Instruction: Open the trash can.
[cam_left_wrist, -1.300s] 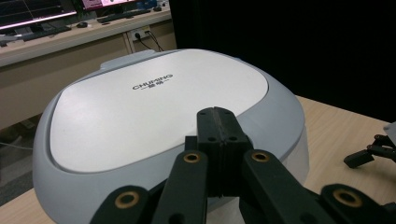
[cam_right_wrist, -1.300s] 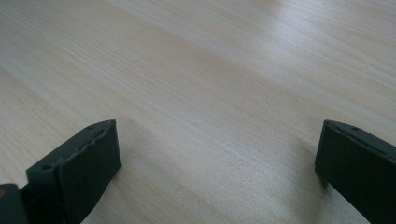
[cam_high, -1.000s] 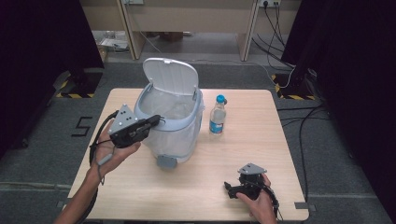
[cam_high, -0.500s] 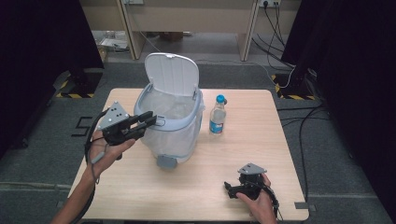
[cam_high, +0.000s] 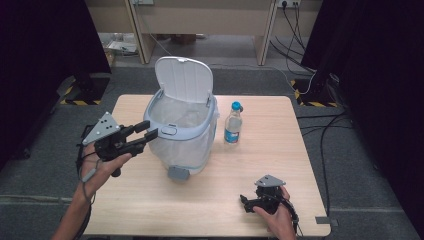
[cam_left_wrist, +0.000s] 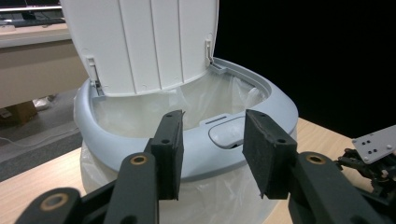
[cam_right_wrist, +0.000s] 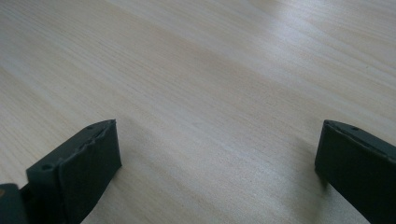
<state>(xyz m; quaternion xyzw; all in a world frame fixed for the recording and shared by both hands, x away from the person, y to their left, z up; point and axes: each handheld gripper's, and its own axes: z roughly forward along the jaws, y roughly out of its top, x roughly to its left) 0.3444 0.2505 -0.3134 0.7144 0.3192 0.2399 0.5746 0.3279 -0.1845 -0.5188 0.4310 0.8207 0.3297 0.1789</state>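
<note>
The bin (cam_high: 182, 132) lid (cam_high: 183, 80) stands open; the left gripper (cam_high: 150, 130), jaws just parting and empty, hovers beside it, the bottle (cam_high: 232, 122) untouched, the right gripper (cam_high: 246, 202) resting wide.

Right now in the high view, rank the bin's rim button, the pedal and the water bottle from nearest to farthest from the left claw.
1. Rim button, just past the left claw.
2. Pedal, at the bin's base.
3. Water bottle, beyond the bin.
</note>
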